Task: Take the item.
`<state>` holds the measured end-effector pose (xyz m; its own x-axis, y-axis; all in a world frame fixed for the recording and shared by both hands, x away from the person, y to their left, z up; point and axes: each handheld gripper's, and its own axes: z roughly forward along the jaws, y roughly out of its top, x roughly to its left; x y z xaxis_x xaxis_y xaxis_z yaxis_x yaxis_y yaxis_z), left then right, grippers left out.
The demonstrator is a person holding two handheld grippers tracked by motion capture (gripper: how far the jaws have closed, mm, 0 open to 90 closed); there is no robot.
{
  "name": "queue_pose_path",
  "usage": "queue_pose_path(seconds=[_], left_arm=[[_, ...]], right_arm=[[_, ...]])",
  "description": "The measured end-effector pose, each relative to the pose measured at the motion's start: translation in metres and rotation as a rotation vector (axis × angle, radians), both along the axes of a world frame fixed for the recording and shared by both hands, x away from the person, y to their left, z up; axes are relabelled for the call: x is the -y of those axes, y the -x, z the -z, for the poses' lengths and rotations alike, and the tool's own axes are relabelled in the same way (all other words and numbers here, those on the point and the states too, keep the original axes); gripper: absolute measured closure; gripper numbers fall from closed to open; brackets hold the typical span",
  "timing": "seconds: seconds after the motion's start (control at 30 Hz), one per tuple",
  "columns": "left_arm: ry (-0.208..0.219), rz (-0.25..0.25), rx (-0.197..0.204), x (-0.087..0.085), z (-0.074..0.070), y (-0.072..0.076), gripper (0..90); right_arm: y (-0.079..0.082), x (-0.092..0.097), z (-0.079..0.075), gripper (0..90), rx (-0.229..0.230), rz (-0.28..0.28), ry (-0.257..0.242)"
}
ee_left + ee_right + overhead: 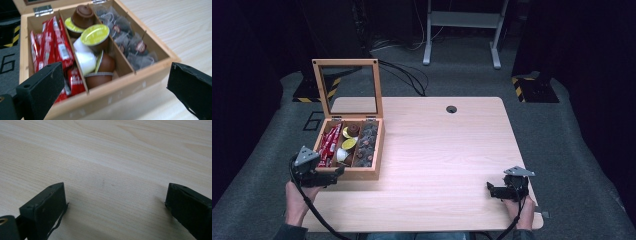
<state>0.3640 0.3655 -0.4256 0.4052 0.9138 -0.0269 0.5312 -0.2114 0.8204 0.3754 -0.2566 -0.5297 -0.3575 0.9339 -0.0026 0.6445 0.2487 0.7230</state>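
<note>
we find the left gripper spread wide, empty, at the open wooden box left of centre; the right gripper, equally wide, empty, lower right on the table.

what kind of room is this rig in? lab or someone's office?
Probably a lab or recording studio, not an office: dark surroundings, hazard-striped bases on grey carpet, loose cables behind the table, and a white equipment stand at the back.

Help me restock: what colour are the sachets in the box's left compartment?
Red with white print; the sachets show best in the left gripper view.
</note>
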Motion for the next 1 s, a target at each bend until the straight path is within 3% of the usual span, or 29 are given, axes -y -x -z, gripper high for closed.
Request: queue_pose_path(seconds=[0.23,0.4,0.5,0.57,0.67,0.73,1.0], left_arm=[[0.015,0.037,-0.022,0.009,-0.002,-0.031,0.7],[0.017,0.052,-0.060,0.014,0.002,-0.059,0.6],[0.047,0.046,-0.077,0.013,0.003,-0.071,1.5],[0.049,0.048,-0.078,0.013,0.004,-0.075,2.2],[0.044,0.051,-0.110,0.013,0.006,-0.088,6.9],[0.024,0.041,-0.118,0.015,0.008,-0.093,8.8],[0.047,0.013,-0.163,0.015,0.014,-0.109,16.5]], right_arm=[[0.000,0.000,0.000,2.7,-0.003,0.003,-0.005],[0.000,0.000,0.000,2.9,-0.002,0.003,-0.002],[0.001,0.000,0.000,2.9,0.001,0.002,-0.003],[0.001,0.000,0.000,2.9,0.001,0.003,-0.004],[0.001,-0.001,0.000,3.0,0.001,0.004,-0.005],[0.001,0.000,0.000,3.0,0.002,0.003,-0.004],[0.001,-0.001,0.000,3.2,0.000,0.006,-0.005]])
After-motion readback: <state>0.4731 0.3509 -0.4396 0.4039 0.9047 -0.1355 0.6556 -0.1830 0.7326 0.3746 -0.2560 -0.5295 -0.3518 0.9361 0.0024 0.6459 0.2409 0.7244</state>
